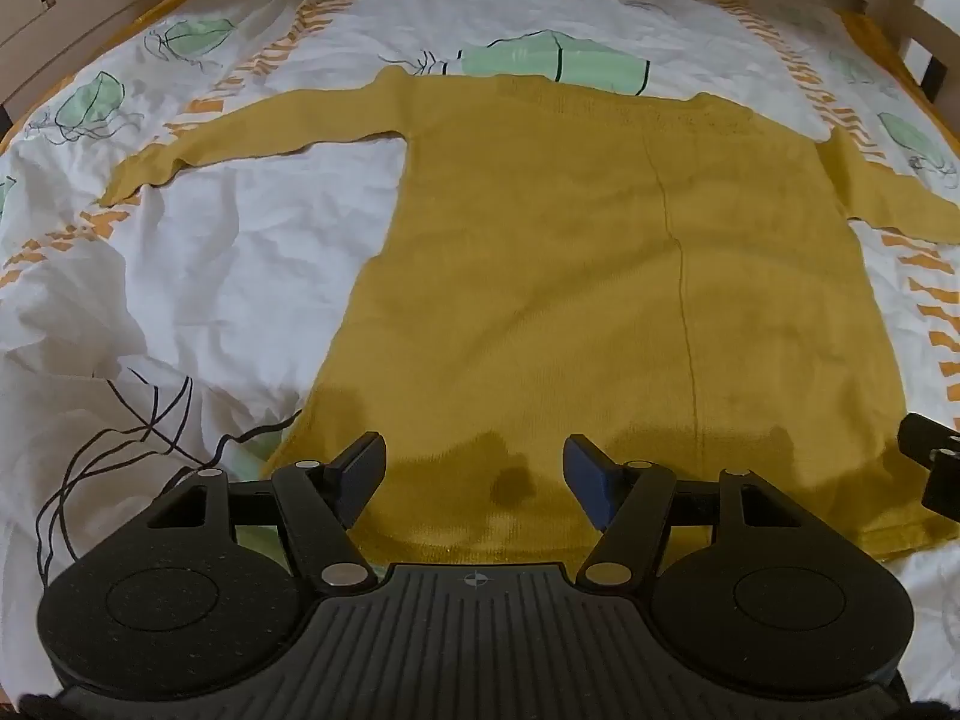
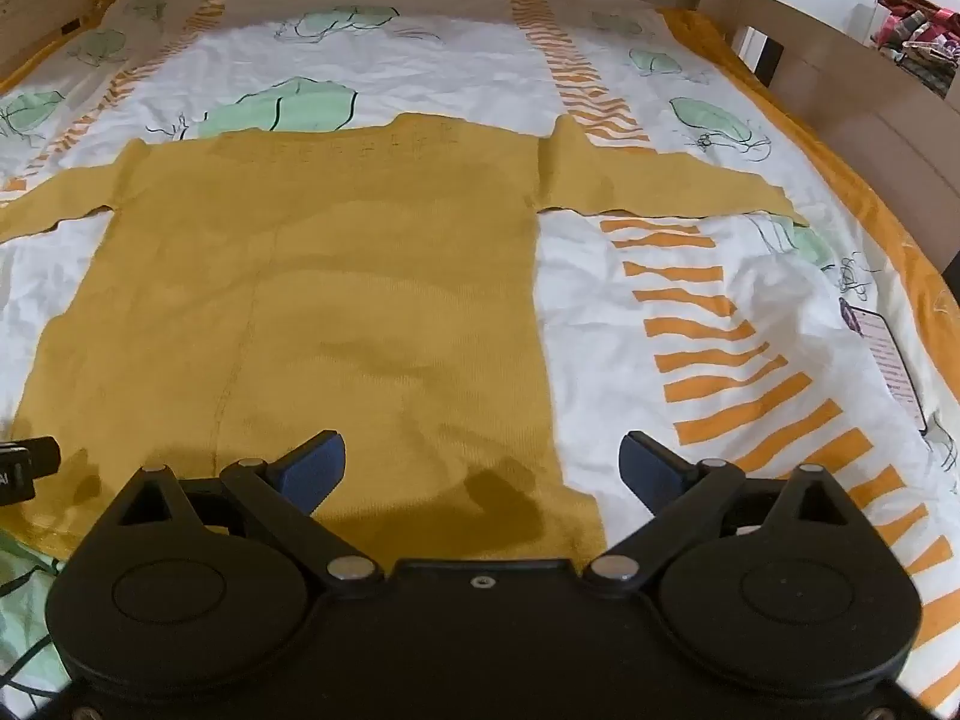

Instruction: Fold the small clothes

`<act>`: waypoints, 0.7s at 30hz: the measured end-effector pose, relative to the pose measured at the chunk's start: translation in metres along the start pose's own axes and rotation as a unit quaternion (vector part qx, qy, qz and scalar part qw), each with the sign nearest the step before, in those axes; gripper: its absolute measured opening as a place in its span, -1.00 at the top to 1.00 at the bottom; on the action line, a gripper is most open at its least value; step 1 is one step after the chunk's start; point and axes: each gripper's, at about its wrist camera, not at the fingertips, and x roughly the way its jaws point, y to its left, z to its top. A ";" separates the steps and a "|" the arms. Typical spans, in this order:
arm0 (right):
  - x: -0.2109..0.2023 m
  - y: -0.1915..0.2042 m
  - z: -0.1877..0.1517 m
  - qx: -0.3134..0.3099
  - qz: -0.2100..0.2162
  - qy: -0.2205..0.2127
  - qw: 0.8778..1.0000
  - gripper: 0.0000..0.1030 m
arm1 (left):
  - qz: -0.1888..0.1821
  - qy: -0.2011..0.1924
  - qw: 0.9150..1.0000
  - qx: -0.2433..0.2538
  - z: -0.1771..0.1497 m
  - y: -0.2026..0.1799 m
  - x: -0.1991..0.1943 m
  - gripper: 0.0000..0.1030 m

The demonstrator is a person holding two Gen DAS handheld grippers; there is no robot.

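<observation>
A mustard-yellow knit sweater point(image 1: 570, 276) lies flat on the bed with both sleeves spread out sideways; it also shows in the right wrist view point(image 2: 336, 300). My left gripper point(image 1: 474, 480) is open and empty, hovering just above the sweater's near hem, left of centre. My right gripper point(image 2: 483, 468) is open and empty above the hem's right corner, its right finger over the sheet. The right gripper's edge shows at the far right of the left wrist view point(image 1: 936, 468), and the left gripper's edge shows at the far left of the right wrist view point(image 2: 24, 468).
A white bed sheet point(image 1: 210, 276) with green shapes and orange stripes covers the bed, wrinkled at the left. A wooden bed frame point(image 2: 840, 96) runs along the far and right sides. A small printed card point(image 2: 888, 354) lies on the sheet at the right.
</observation>
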 end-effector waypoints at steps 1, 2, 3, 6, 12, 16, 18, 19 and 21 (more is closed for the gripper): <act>0.001 0.000 0.001 0.001 0.003 0.001 1.000 -0.90 | -0.001 0.002 1.000 -0.001 0.000 0.000 0.001 -0.25; 0.001 0.000 0.001 0.002 0.005 0.002 1.000 -0.90 | -0.002 0.003 1.000 -0.002 0.000 0.001 0.001 -0.25; 0.001 0.001 0.003 0.003 0.007 0.003 1.000 -0.90 | -0.003 0.005 1.000 -0.002 0.000 0.001 0.002 -0.25; 0.002 0.001 0.004 0.005 0.011 0.005 1.000 -0.90 | -0.004 0.007 1.000 -0.005 0.001 0.002 0.003 -0.25; 0.007 0.002 0.006 0.006 0.020 0.013 1.000 -0.90 | -0.002 0.011 1.000 -0.010 0.002 -0.001 0.005 -0.25; 0.009 0.004 0.007 0.006 0.023 0.017 1.000 -0.90 | -0.005 0.016 1.000 -0.016 0.003 0.000 0.007 -0.25; 0.011 0.004 0.008 0.006 0.024 0.019 1.000 -0.90 | -0.003 0.014 1.000 -0.017 0.004 0.001 0.008 -0.25; 0.011 0.004 0.009 0.006 0.025 0.020 0.999 -0.90 | -0.003 0.013 1.000 -0.017 0.004 0.001 0.009 -0.25; 0.013 0.003 0.009 0.007 0.028 0.022 0.999 -0.90 | -0.004 0.009 1.000 -0.019 0.006 0.002 0.010 -0.25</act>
